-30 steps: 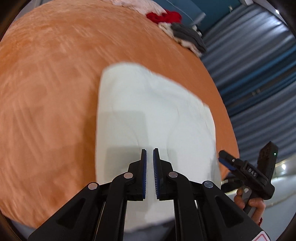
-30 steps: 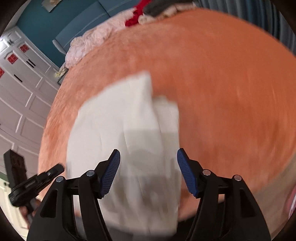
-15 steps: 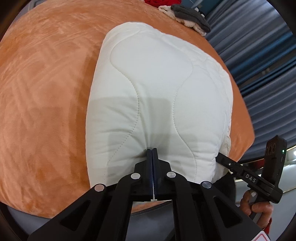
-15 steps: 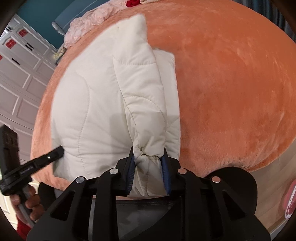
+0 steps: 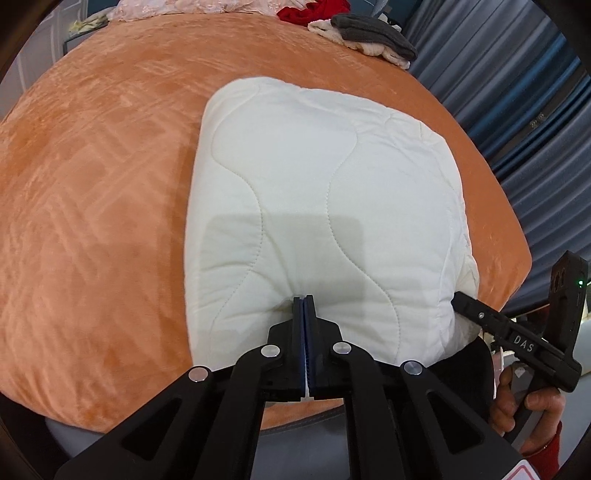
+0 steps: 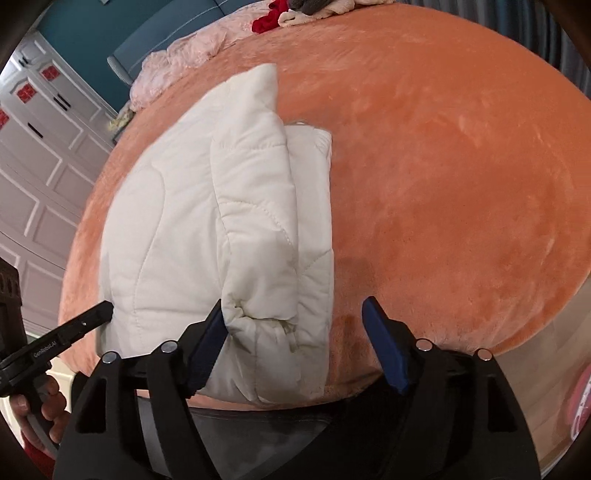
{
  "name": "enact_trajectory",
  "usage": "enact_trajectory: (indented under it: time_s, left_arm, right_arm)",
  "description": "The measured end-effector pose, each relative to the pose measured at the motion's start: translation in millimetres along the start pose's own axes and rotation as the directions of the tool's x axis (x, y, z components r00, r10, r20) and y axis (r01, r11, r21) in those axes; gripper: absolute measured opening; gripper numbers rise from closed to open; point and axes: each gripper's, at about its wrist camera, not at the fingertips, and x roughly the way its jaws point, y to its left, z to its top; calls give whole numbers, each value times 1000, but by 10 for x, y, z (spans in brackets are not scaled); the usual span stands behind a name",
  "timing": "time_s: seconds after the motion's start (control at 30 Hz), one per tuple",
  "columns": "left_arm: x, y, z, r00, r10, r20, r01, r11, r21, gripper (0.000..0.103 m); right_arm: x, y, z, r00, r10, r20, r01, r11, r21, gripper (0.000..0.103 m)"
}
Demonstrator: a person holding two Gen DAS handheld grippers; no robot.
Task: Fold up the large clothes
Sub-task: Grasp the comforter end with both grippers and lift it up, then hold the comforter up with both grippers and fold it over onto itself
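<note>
A white quilted jacket [image 5: 325,192] lies folded on the orange plush bed cover [image 5: 92,184], close to the near edge. My left gripper [image 5: 304,301] is shut on the jacket's near hem, and a sliver of white fabric shows between the pads. In the right wrist view the jacket [image 6: 166,229] has a sleeve [image 6: 258,221] folded along its right side. My right gripper [image 6: 293,308] straddles the sleeve's cuff, and its jaws are opening. The left pad [image 6: 207,339] rests against the cuff, and the right pad [image 6: 384,347] stands well clear of it.
A heap of red, grey and cream clothes [image 5: 369,33] sits at the bed's far edge, with pink fabric [image 6: 177,62] beside it. Blue curtains [image 5: 517,92] hang on the right. White panelled cupboards [image 6: 37,147] stand on the left. Orange cover [image 6: 443,184] spreads right of the jacket.
The left gripper shut on the hem a second ago and has kept its hold. The right jaws pinched the sleeve cuff half a second ago and have now spread, letting it go.
</note>
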Motion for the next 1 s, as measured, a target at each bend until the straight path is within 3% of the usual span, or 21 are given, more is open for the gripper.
enact_trajectory:
  time_s: [0.07,0.13,0.2,0.23,0.3,0.4,0.6,0.8,0.87,1.0]
  left_arm:
    - [-42,25,18,1000,13,-9,-13,1000,-6,7]
    - [-84,62,53,1000,24,-8,-25,999,-27,16]
    - [-157,114,74,999,44,15,-43,997,-59,63]
    - [-215,147,79,996,83,43,-79,993,-88,70]
    - [-247,220,111,992,109,67,-101,989,-105,72]
    - [-115,327,173,997,78,14,-76,990,-121,72]
    - [163,483,250,997,-68,-22,63,980,-191,78]
    - [359,476,329,995,-98,-17,92,970,-225,96]
    - [401,439,344,995,-97,-18,90,970,-224,98]
    - [395,266,419,997,-76,-12,73,979,-188,98]
  right_arm:
    - [33,-41,29,999,34,-9,-34,999,30,74]
    - [69,-79,52,998,63,-13,-62,997,49,80]
    - [153,-100,85,995,99,-28,-97,992,76,83]
    - [189,-132,105,992,119,-34,-115,989,95,86]
    - [243,-208,117,987,158,-42,-152,980,130,88]
    - [351,-258,137,970,236,-51,-223,957,183,89]
    - [573,-252,170,925,377,-45,-353,898,263,92]
    - [725,-219,212,910,414,-28,-391,878,277,96]
    - [733,-228,204,910,415,-25,-393,878,272,96]
    - [697,-205,153,917,398,-10,-384,891,241,76]
